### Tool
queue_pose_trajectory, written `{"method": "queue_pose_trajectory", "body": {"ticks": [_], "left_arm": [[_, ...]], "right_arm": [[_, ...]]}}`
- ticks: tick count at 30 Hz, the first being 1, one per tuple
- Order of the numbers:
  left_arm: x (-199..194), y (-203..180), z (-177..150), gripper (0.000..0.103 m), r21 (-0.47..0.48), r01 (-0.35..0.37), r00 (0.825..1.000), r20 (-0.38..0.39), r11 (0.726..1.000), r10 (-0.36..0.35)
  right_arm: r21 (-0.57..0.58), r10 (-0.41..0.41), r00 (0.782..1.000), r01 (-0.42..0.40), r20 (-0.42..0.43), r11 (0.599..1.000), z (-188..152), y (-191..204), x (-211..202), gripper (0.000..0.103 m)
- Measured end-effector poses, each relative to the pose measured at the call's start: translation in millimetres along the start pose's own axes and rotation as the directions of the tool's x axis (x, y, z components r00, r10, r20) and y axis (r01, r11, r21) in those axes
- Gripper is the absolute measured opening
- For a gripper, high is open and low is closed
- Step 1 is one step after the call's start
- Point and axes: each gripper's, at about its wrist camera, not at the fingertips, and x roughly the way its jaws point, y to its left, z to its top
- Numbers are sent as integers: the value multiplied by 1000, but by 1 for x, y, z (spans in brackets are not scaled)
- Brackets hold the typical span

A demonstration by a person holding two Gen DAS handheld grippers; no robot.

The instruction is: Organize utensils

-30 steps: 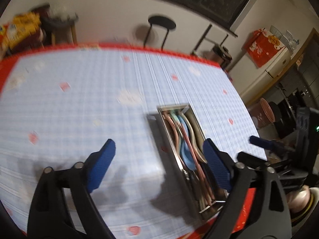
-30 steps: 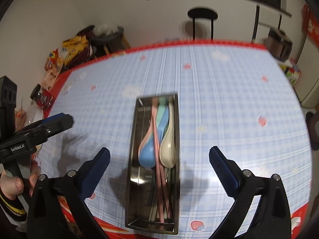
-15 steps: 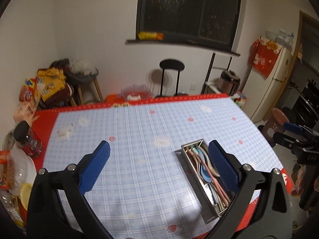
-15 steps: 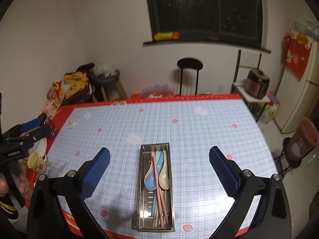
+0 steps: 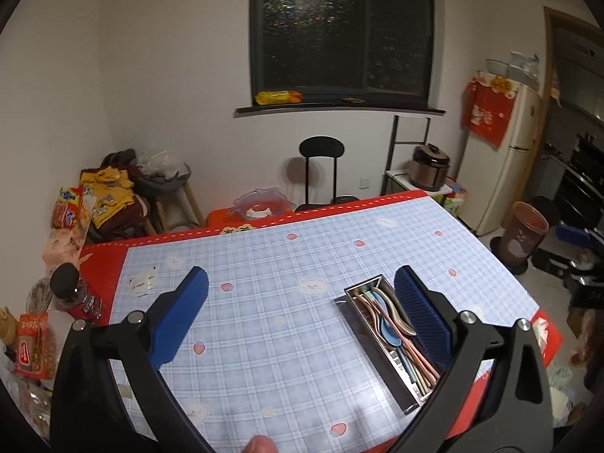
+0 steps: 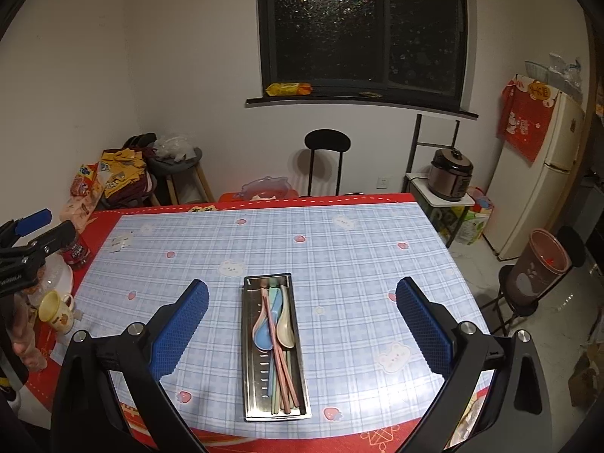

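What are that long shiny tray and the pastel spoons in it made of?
The long rectangular tray looks like polished steel: mirror-like walls, bright reflections. The pastel blue, pink and cream spoons look like matte plastic, possibly melamine: flat, soft colour without glints.

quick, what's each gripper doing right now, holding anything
Left gripper: open, holding nothing.
Right gripper: open, holding nothing, above the steel utensil tray.

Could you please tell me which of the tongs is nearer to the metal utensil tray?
Right. The right tongs hang open, centred over the metal utensil tray; the left tongs, also open, sit off to its left.
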Motion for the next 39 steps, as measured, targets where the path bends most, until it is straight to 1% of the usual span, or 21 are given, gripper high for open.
{"method": "queue_pose_trajectory", "body": {"ticks": [2,5,10,18,27,39], "left_arm": [[-3,-5,-1,97,18,0,1000,5,1000,0],[-4,-13,-2,97,39,30,1000,6,999,-30],[-7,-19,-2,97,34,52,999,1,998,-52],[-9,-16,-1,97,12,49,999,8,999,-49],[-4,-19,-1,97,30,28,1000,-1,999,-28],[-2,-23,-3,97,32,33,999,-5,999,-33]], "right_arm": [[-5,-10,1000,10,4,1000,0,1,-3,97],[-6,-20,1000,20,10,1000,0,1,-5,97],[-3,-25,999,25,20,1000,1,4,-9,97],[-3,-44,999,44,30,999,1,7,-13,97],[-12,-57,998,57,22,998,2,9,-13,97],[-10,-87,996,87,17,996,0,5,-14,97]]}}
